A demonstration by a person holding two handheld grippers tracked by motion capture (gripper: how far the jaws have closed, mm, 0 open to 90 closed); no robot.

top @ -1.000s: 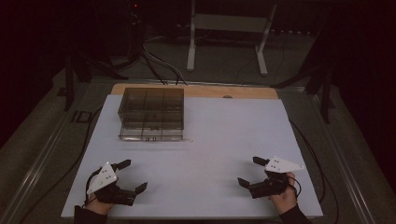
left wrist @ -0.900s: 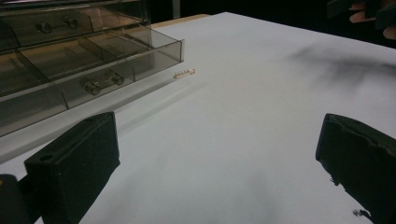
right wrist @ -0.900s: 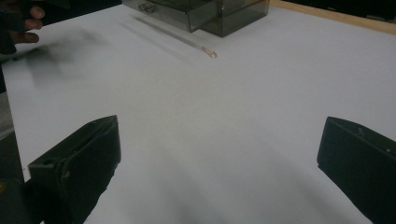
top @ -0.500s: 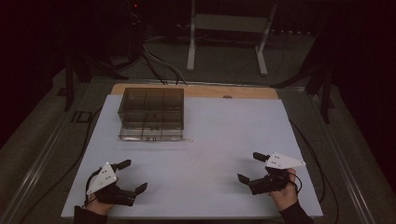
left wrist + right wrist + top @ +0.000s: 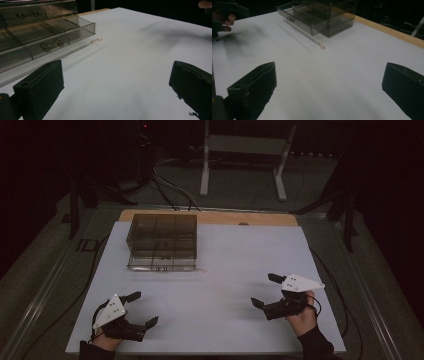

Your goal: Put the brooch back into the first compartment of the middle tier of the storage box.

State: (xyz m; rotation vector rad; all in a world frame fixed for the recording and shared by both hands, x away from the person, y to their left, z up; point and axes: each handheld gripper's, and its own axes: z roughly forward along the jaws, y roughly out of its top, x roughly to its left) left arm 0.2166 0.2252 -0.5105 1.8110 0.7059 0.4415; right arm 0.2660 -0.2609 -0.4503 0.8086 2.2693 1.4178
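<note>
The small pinkish beaded piece [image 5: 96, 40] lies on the white table [image 5: 240, 255], just right of the clear drawer organizer's [image 5: 162, 240] near corner. Left gripper [image 5: 135, 312] and right gripper [image 5: 265, 292] hover wide open, empty. It looks light and delicate; pinch it across the middle.

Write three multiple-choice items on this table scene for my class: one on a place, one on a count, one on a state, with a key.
1. Where does the small pink piece lie?
A. On the white table beside the drawer box
B. Inside a drawer
C. Between a hand-held gripper's jaws

2. How many hand-held grippers are on view?
A. One
B. Two
C. Three

3. How do the left hand-held gripper and right hand-held gripper stand?
A. Both shut
B. One shut
C. Both open

Key: 1 A, it rests on bare table by the box's corner; 2 B, one per hand; 3 C, jaws wide apart, nothing between.
</note>
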